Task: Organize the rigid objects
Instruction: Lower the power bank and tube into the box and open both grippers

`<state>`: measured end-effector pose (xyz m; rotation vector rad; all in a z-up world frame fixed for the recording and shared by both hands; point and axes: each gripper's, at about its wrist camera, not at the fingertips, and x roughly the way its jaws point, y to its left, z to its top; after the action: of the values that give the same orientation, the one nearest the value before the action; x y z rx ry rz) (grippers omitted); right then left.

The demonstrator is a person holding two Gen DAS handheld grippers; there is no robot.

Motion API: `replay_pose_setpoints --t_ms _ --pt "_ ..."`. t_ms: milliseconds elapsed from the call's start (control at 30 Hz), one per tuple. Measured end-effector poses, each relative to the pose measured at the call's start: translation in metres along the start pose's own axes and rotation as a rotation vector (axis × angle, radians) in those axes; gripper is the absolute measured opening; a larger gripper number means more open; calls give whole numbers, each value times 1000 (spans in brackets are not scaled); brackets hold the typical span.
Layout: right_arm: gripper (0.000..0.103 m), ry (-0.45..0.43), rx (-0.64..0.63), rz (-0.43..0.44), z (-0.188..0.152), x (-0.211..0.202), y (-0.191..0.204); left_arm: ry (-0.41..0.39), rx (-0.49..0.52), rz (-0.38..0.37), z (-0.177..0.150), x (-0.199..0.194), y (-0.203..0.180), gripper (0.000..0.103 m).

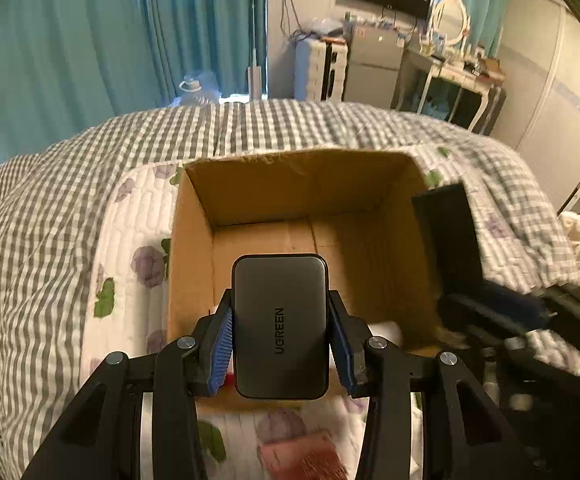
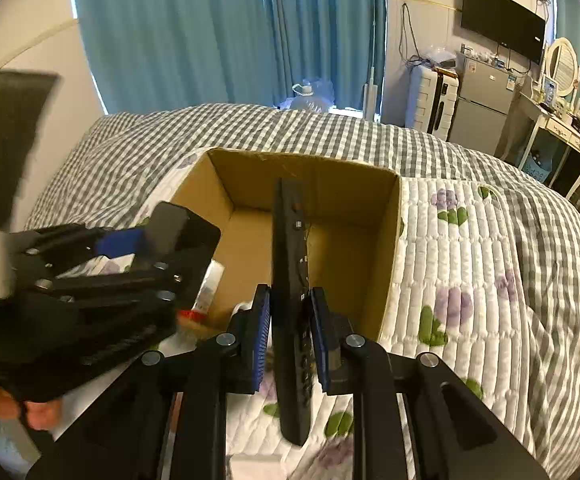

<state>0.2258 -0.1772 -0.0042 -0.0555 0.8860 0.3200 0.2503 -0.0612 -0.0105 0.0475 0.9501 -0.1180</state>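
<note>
An open cardboard box [image 1: 194, 248] stands on the bed and also shows in the right wrist view [image 2: 390, 240]. My left gripper [image 1: 281, 340] is shut on a dark grey UGREEN charger [image 1: 280, 320] and holds it over the box's near edge; the same charger [image 2: 182, 228] shows in the right wrist view. My right gripper [image 2: 289, 332] is shut on a long black remote control [image 2: 290, 280], held on edge above the box's near side. The remote [image 1: 450, 236] shows blurred at the right of the left wrist view. A white tube [image 2: 210, 284] lies inside the box.
The box sits on a white floral quilt [image 2: 450, 280] over a grey checked bedspread [image 1: 30, 240]. A pinkish item [image 1: 302, 456] lies on the quilt before the box. Teal curtains, a fridge [image 2: 482, 104], a dressing table and a wall TV stand beyond the bed.
</note>
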Motion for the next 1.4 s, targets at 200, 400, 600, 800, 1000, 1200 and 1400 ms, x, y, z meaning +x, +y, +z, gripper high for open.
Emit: replay_pose_setpoints --t_ms 200,400,600,800,1000,1200,1400 --pt "18 13 -13 -4 20 17 -10 57 6 13 3 38 4 43" --pt "18 31 -6 -16 34 40 -20 11 35 30 7 35 2 59" --pt "18 83 -3 -34 42 72 -27 -31 1 22 11 19 13 59" --pt "23 62 49 -24 42 82 -35 -86 -20 26 2 -17 20 68" --pt "47 16 80 -40 34 45 -31 -98 -55 59 -19 -45 32 79" --pt "56 -27 61 -71 12 -11 -16 -87 -69 73 -56 -69 36 82" --pt "61 -41 17 -84 -28 -60 6 -78 -33 92 -96 -90 26 90"
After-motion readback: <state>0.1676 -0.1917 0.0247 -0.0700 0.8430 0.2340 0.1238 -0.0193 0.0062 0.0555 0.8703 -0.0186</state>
